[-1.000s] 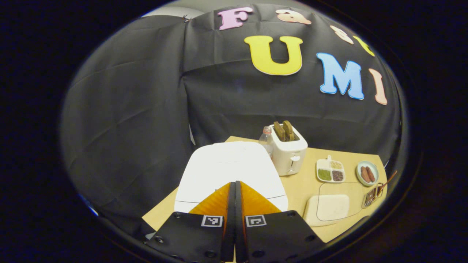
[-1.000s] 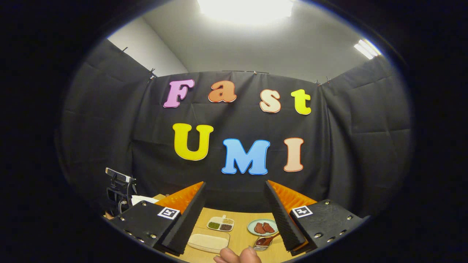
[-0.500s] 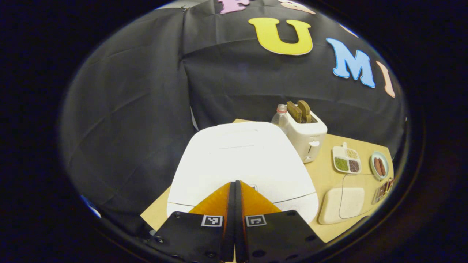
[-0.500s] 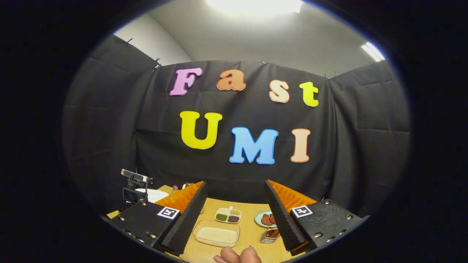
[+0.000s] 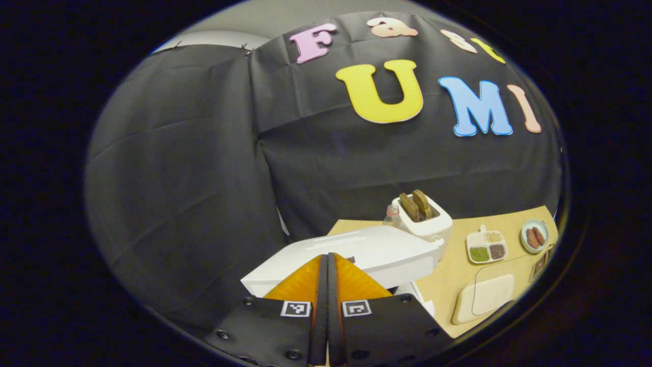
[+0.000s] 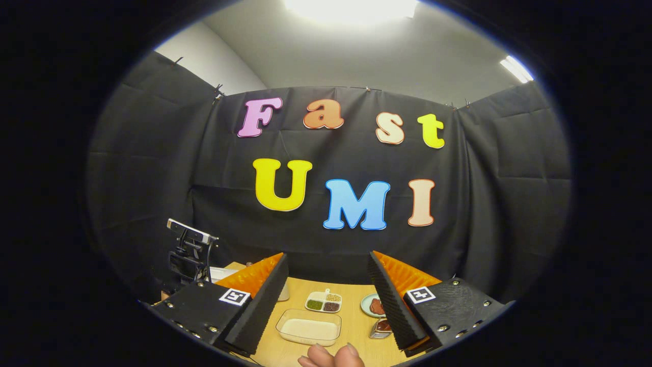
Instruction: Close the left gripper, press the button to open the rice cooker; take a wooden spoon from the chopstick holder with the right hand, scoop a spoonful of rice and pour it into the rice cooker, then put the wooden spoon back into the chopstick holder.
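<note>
The white rice cooker sits straight ahead in the left gripper view, its lid raised at the front with a dark gap under it. My left gripper is shut with nothing between its fingers, its tips at the cooker's front edge. A clear container of rice lies to the right, and the metal chopstick holder stands past it. My right gripper is open and empty, held above the table. Below it are the rice container and the chopstick holder with a wooden spoon in it.
Behind the cooker stand a white toaster with toast and a plastic bottle. A divided dish of grains and a plate of sausages lie on the wooden table. A person's fingers show low in the right gripper view.
The rice cooker's lid has sprung up from flat to tilted. The left gripper's view has lifted a little. The right gripper has hardly moved.
</note>
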The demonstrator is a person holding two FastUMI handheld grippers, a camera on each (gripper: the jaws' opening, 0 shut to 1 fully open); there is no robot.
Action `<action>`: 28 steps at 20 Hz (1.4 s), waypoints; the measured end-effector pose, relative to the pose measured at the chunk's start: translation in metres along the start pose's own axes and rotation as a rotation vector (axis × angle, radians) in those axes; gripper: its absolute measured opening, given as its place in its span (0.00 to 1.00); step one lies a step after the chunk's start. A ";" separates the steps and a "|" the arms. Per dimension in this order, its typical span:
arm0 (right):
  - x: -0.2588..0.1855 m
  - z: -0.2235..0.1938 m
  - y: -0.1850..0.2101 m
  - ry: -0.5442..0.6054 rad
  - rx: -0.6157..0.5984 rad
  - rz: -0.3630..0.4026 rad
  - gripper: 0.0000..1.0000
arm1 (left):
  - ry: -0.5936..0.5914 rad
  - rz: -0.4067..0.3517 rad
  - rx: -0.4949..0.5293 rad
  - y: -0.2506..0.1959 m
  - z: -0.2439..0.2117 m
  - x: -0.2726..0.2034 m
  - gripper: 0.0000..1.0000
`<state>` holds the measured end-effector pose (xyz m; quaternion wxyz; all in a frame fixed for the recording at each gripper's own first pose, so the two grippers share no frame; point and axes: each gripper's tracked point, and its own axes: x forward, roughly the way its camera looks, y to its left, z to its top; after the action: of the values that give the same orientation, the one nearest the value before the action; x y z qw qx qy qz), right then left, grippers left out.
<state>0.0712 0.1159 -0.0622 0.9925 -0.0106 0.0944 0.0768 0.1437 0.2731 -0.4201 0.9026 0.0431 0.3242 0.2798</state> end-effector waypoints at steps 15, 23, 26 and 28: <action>0.004 -0.026 -0.043 0.017 0.019 -0.060 0.95 | 0.028 -0.116 -0.126 0.006 -0.016 -0.064 0.09; 0.035 -0.072 -0.109 0.061 0.029 -0.088 0.96 | 0.010 -0.099 -0.165 0.009 -0.004 -0.109 0.09; 0.051 -0.098 -0.137 0.082 0.057 -0.080 0.96 | -0.015 -0.108 -0.226 -0.005 0.014 -0.138 0.09; 0.064 -0.125 -0.161 0.118 0.099 -0.082 0.96 | -0.031 -0.089 -0.227 -0.008 0.021 -0.157 0.09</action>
<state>0.1349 -0.0378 -0.1956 0.9869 0.0300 0.1556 0.0304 0.0609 0.1850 -0.3182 0.9182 -0.0694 0.2780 0.2734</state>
